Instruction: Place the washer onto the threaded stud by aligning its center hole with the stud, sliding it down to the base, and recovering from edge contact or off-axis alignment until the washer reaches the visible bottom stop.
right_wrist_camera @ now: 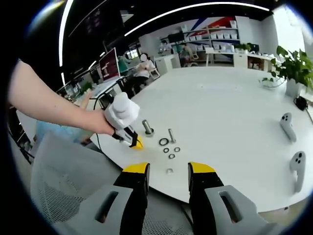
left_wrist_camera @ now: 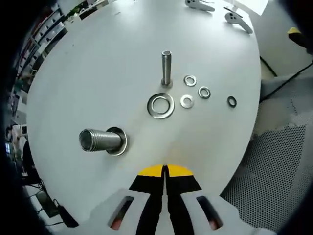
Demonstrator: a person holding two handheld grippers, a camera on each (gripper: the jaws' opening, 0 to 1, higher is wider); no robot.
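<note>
Right gripper (right_wrist_camera: 168, 171) at bottom of view, jaws spread apart with a clear gap, nothing between them. Beyond: white table (right_wrist_camera: 230, 103) carrying thick stud (right_wrist_camera: 147, 127), thin stud (right_wrist_camera: 171, 135), large washer (right_wrist_camera: 163, 142), small washers (right_wrist_camera: 171, 152) close together. Left gripper (right_wrist_camera: 138, 145) entering from left, held by bare arm (right_wrist_camera: 49, 105), yellow tip just above table edge, near thick stud. Potted plant (right_wrist_camera: 292, 73) at far right.
</note>
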